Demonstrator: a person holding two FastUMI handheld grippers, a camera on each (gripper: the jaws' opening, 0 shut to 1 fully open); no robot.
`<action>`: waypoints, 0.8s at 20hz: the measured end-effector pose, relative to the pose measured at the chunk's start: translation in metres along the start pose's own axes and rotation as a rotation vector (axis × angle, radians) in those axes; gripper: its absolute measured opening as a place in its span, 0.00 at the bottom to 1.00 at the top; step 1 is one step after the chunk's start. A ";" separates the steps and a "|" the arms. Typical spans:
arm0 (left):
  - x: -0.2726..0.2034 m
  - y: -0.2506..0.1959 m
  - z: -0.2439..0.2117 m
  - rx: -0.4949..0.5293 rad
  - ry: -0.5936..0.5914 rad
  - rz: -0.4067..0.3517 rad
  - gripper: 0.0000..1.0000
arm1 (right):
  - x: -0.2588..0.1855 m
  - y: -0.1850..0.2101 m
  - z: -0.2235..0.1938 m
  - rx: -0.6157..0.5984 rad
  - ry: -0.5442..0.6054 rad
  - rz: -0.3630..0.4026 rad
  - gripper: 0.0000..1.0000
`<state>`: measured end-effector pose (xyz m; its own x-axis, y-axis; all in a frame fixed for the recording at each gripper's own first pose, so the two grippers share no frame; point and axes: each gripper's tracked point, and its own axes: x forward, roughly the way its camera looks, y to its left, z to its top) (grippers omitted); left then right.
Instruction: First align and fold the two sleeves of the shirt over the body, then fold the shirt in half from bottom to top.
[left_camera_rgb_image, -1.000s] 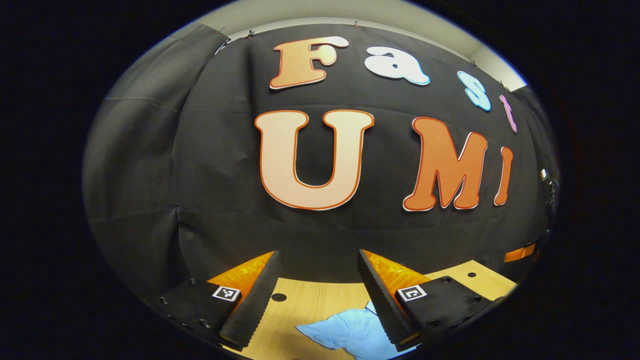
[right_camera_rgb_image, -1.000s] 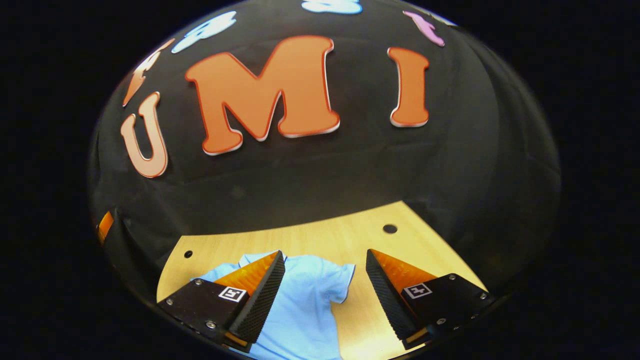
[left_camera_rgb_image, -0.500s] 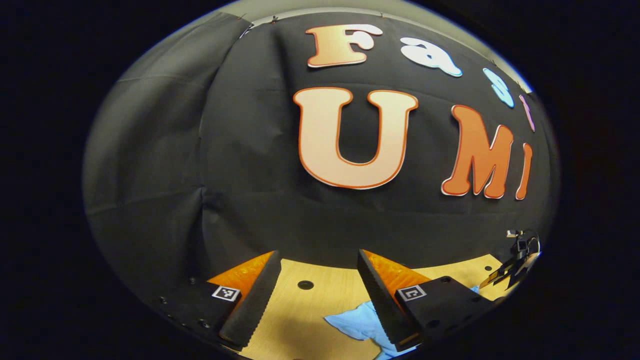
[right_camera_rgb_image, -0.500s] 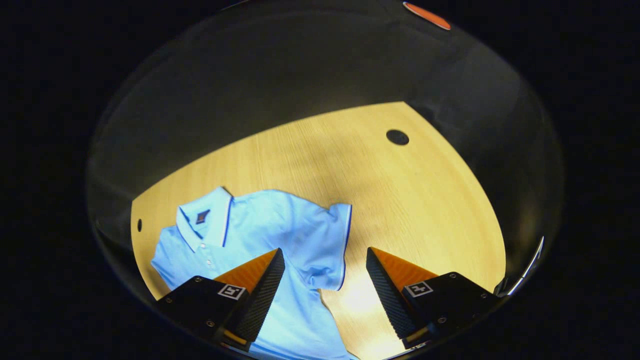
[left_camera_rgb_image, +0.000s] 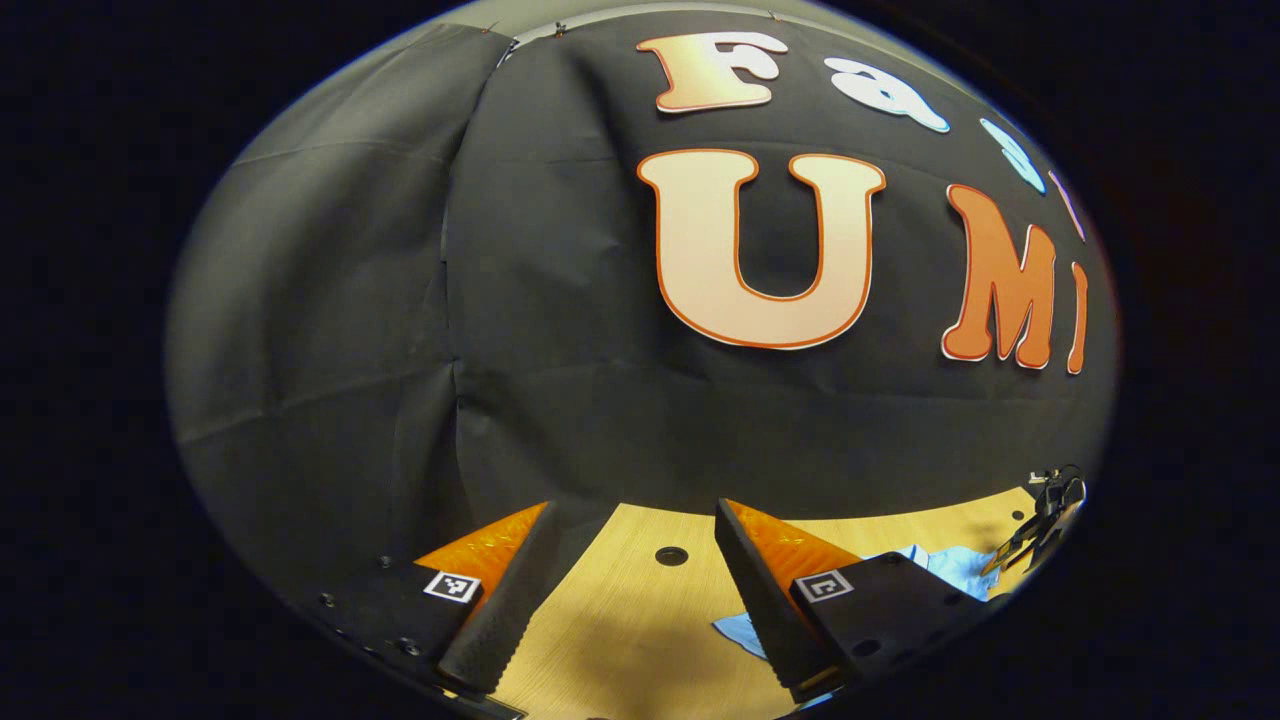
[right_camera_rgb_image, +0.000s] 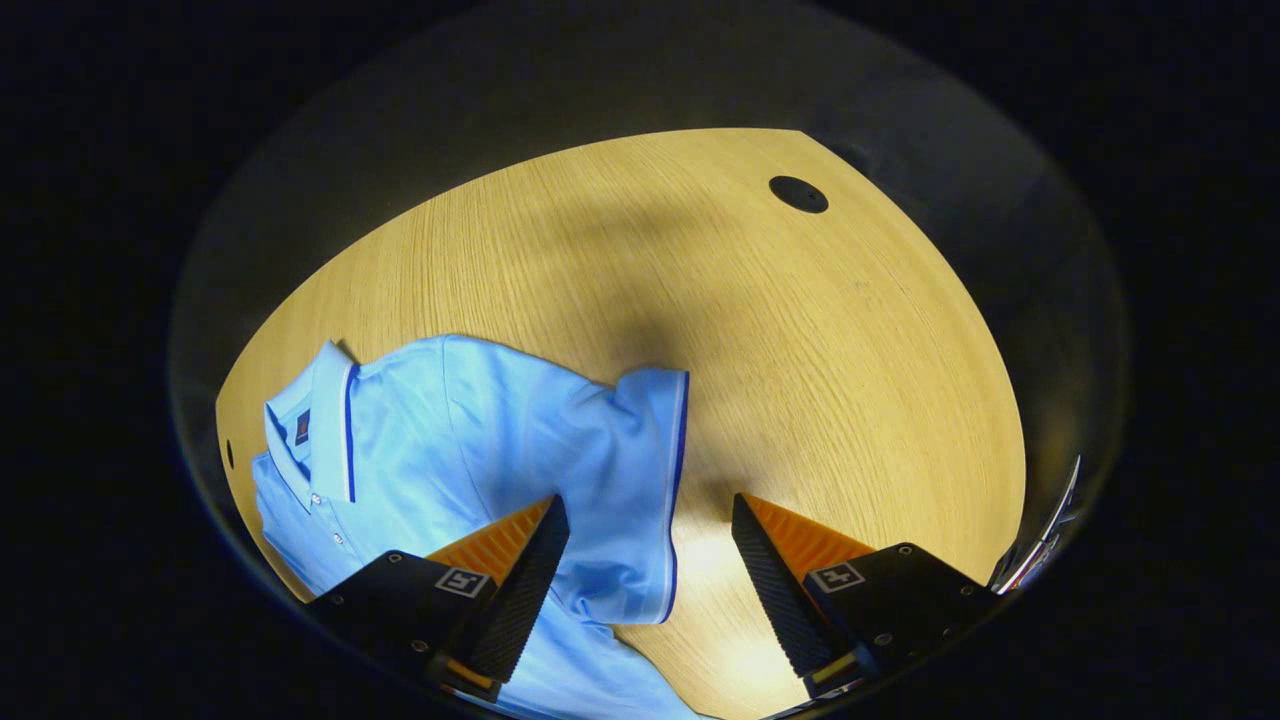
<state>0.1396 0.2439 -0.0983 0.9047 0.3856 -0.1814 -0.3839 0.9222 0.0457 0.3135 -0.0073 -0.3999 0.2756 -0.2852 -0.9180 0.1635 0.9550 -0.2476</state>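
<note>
- Since the light-blue short-sleeved polo shirt with dark-blue trim (right_camera_rgb_image: 470, 450) lies spread on the pale wood-grain tabletop (right_camera_rgb_image: 800, 380) with its collar toward the left of the right gripper view, I judge that the task has hardly begun — no fold shows yet.
- One short sleeve (right_camera_rgb_image: 640, 480) sticks out sideways from the body, its trimmed hem facing bare wood; it is not laid over the body.
- Whether the other sleeve is folded I cannot tell; the left gripper view catches only a rumpled edge of blue cloth (left_camera_rgb_image: 745, 632) low on the tabletop, beside the tool's finger.
- The right tool (right_camera_rgb_image: 645, 570) hovers over that outstretched sleeve with its fingers spread wide; the sleeve hem lies between them, pinched by neither.
- The left tool (left_camera_rgb_image: 625, 590) is likewise spread and empty, pointing at the booth's black wall, with bare wood and a round dark hole (left_camera_rgb_image: 671, 555) between its fingers.
- Left to do, as I read it — both sleeve folds, then the bottom-to-top fold. The lower hem is hidden below the fingers.
</note>
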 end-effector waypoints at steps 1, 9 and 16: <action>0.004 0.006 -0.001 0.006 0.003 0.014 0.98 | 0.002 0.003 0.000 0.006 -0.004 0.006 0.94; 0.008 0.009 -0.001 0.022 0.008 0.009 0.98 | 0.002 0.014 0.004 0.041 -0.021 0.060 0.08; 0.008 0.006 0.000 0.005 0.017 -0.029 0.98 | -0.066 0.064 0.006 -0.047 -0.169 0.165 0.01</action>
<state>0.1448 0.2522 -0.1000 0.9121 0.3584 -0.1992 -0.3567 0.9331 0.0455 0.3114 0.0721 -0.3537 0.4507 -0.1305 -0.8831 0.0601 0.9915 -0.1158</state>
